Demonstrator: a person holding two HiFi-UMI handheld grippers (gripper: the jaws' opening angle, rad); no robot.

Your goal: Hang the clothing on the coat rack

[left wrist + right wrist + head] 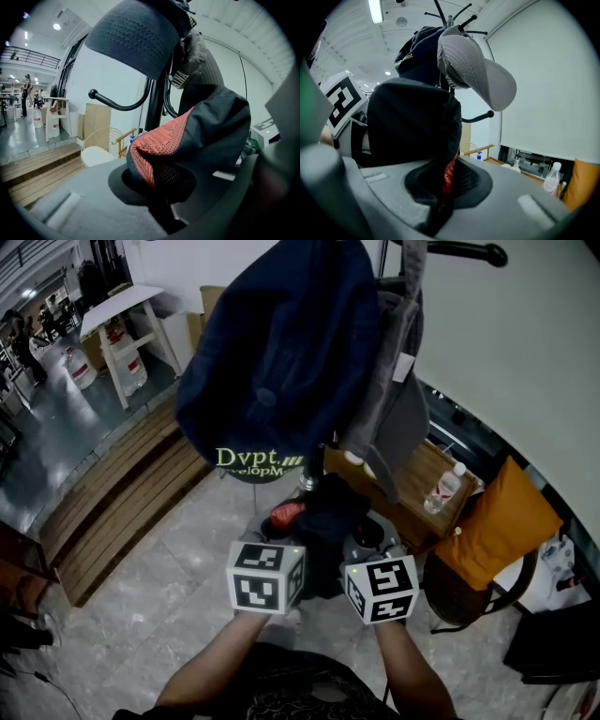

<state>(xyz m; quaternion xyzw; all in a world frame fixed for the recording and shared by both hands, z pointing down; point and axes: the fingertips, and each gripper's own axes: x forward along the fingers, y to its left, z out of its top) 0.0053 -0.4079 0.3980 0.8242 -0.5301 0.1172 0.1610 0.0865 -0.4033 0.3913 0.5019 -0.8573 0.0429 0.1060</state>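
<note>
A black garment with red mesh lining (pixel 323 521) hangs between both grippers, low in front of the coat rack pole (pixel 155 105). My left gripper (pixel 157 190) is shut on its red-lined edge (pixel 154 150); its marker cube (pixel 265 576) shows in the head view. My right gripper (pixel 440 190) is shut on another fold of the same garment (pixel 415 126); its cube (pixel 381 588) sits beside the left one. On the rack hang a navy garment (pixel 277 352) with pale lettering and a grey cap (pixel 473 70). A bare black hook (pixel 117 104) sticks out to the left of the pole.
A wooden table (pixel 412 488) with a plastic bottle (pixel 447 487) stands behind the rack. A chair with an orange cushion (pixel 497 526) is at the right. A slatted wooden platform (pixel 112 512) lies at the left. A white wall (pixel 525 362) is close on the right.
</note>
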